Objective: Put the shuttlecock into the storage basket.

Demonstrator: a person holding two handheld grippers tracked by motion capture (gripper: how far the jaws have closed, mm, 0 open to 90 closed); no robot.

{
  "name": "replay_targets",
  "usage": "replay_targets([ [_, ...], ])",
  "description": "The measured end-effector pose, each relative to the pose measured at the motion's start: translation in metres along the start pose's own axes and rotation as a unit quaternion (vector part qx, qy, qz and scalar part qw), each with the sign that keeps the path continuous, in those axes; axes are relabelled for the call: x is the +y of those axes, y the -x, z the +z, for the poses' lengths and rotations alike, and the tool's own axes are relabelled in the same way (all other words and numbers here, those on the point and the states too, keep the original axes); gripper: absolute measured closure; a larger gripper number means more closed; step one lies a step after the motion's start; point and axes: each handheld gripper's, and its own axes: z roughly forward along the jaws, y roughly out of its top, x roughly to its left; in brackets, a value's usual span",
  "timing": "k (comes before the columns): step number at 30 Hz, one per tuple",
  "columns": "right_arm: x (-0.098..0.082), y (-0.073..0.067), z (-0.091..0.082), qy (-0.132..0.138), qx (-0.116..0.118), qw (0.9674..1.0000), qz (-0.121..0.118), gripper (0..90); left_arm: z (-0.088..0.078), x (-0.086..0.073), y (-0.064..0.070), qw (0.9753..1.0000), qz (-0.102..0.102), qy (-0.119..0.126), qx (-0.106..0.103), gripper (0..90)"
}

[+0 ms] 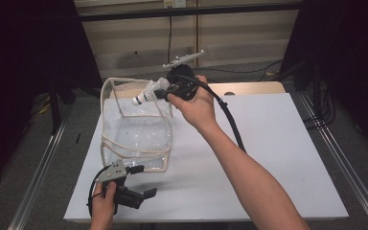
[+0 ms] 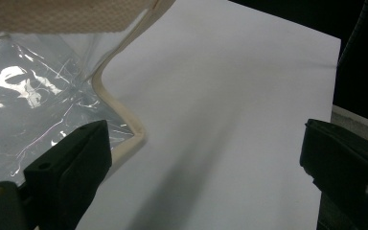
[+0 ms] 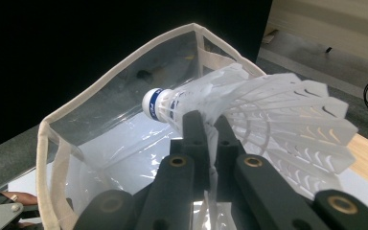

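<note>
A white shuttlecock (image 1: 146,94) with a blue band near its cork is pinched by its skirt in my right gripper (image 1: 165,92), held above the open top of a clear plastic bag (image 1: 136,127) with beige trim. In the right gripper view the jaws are shut on the shuttlecock (image 3: 249,110) skirt, cork pointing into the bag (image 3: 100,124). My left gripper (image 1: 143,181) rests low at the table's near left, open, just in front of the bag's near corner. In the left gripper view its jaws stand wide apart beside the bag's trim (image 2: 120,112), with nothing between them.
The bag stands on a white board (image 1: 268,143) over a wooden table (image 1: 249,88). Metal rails (image 1: 338,158) run along both sides. The right gripper's black cable (image 1: 230,120) trails across the board. Dark curtains hang left and right.
</note>
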Motion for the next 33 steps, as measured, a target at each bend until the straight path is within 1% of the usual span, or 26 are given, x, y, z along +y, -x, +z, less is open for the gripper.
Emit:
replay_targets([
  [5,0.001,-0.001,0.003,-0.001,0.001,1.0,-0.001,88.3,0.0,0.0,0.0,1.0,0.003,-0.002,-0.001,3.9],
  [8,0.002,-0.001,0.004,-0.002,0.001,1.0,-0.001,88.3,0.0,0.0,0.0,1.0,-0.001,0.0,0.0,3.9],
  [14,0.003,-0.002,0.009,-0.004,0.001,1.0,-0.004,88.3,0.0,-0.001,0.0,1.0,0.001,-0.001,-0.001,3.9],
  [19,0.003,-0.005,0.014,-0.005,0.003,1.0,-0.005,88.3,0.0,-0.001,-0.001,1.0,-0.003,-0.001,0.0,3.9],
  [26,0.004,-0.007,0.019,-0.007,0.004,0.9999,-0.007,88.3,-0.001,-0.001,-0.001,1.0,-0.001,-0.002,0.002,3.9],
  [30,0.004,-0.008,0.022,-0.007,0.006,1.0,-0.004,88.3,-0.002,-0.001,-0.001,1.0,-0.002,0.001,0.001,3.9],
  [33,0.004,-0.007,0.023,-0.008,0.007,0.9999,-0.006,88.3,-0.002,-0.001,-0.001,1.0,-0.005,0.003,0.001,3.9],
])
